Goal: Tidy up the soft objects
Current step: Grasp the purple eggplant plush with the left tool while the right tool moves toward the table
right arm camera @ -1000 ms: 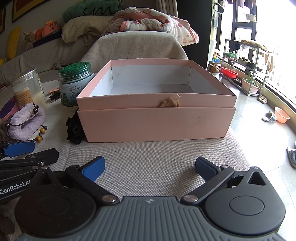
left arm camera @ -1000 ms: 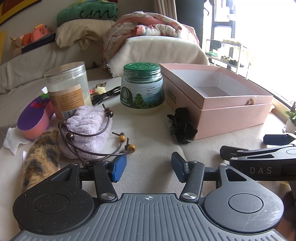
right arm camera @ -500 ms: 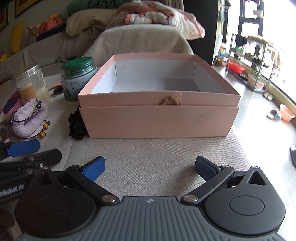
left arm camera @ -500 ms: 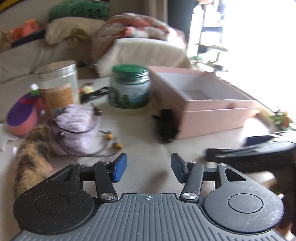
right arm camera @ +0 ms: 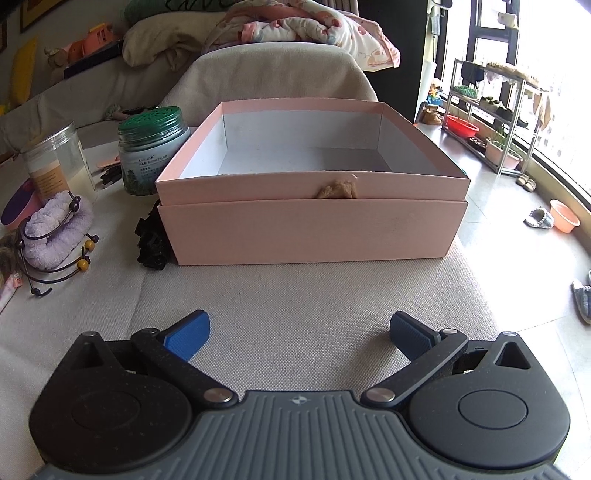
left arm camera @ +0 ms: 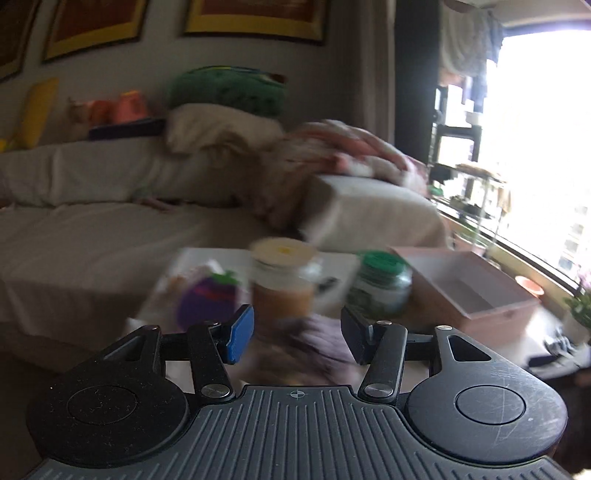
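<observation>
An open pink box [right arm camera: 314, 221] stands on the table ahead of my right gripper [right arm camera: 298, 334], which is open and empty above bare cloth. The box also shows at the right in the blurred left wrist view [left arm camera: 469, 291]. A lilac fluffy cloth [right arm camera: 59, 229] with a beaded cord [right arm camera: 79, 262] lies at the left, beside a black soft item [right arm camera: 153, 240] against the box. My left gripper [left arm camera: 297, 334] is open and empty, raised above the table, with the blurred lilac cloth [left arm camera: 306, 343] below its fingers. A purple plush [left arm camera: 208, 301] lies further left.
A clear jar [right arm camera: 55, 166] and a green-lidded jar [right arm camera: 153, 151] stand behind the cloth. A sofa with piled pillows and blankets [right arm camera: 258, 29] lies beyond the table. A shelf rack [right arm camera: 495, 122] and window are at the right.
My left gripper has lifted and swung left, so its view now looks higher over the table and is blurred. It has left the right wrist view. The right gripper has barely moved.
</observation>
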A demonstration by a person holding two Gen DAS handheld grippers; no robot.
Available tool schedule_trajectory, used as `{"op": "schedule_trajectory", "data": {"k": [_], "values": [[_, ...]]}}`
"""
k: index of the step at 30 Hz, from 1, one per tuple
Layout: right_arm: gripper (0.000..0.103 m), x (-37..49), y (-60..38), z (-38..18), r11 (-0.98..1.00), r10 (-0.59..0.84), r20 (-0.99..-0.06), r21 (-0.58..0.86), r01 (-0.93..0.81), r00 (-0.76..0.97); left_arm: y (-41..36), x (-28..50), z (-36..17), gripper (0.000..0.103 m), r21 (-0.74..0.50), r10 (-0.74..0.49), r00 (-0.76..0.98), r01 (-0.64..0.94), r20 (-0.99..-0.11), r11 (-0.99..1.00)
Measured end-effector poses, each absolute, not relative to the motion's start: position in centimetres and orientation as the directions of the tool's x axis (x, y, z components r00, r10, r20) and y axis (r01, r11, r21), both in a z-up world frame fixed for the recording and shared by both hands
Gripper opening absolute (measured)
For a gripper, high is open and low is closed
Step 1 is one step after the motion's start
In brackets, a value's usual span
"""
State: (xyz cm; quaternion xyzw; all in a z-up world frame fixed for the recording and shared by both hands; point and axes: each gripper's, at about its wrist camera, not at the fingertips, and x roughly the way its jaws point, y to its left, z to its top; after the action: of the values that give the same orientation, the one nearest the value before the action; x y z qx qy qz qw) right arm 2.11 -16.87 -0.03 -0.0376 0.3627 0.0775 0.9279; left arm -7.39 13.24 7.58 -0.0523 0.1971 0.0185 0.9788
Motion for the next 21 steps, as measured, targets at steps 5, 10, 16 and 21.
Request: {"op": "schedule_trajectory", "data": {"k": [5, 10, 16, 21], "values": [[0.096, 1.7, -16.7, 0.4, 0.974, 0.159, -0.689, -0.007, -0.225, 0.707, 17.6, -3.0, 7.3, 0.057, -0.049, 0.011, 0.9, -0.037, -0.436, 0.998], [0.095, 0.3, -14.7, 3.0, 0.955, 0.203, -0.632, -0.04, -0.293, 0.748, 21.4, 2.8, 5.8, 0.057, -0.089, 0.056, 0.824, -0.128, -0.564, 0.988], [0.095, -0.8, -10.2, 6.5, 0.9, 0.301, -0.561, -0.102, -0.425, 0.771, 23.1, 6.2, 3.7, 0.057, -0.16, -0.068, 0.776, -0.043, -0.626, 0.986], [0.095, -1.4, -6.5, 6.3, 0.843, 0.338, -0.573, -0.169, -0.511, 0.747, 21.4, 4.9, 3.1, 0.058, -0.078, -0.106, 0.79, 0.074, -0.604, 0.994]]}}
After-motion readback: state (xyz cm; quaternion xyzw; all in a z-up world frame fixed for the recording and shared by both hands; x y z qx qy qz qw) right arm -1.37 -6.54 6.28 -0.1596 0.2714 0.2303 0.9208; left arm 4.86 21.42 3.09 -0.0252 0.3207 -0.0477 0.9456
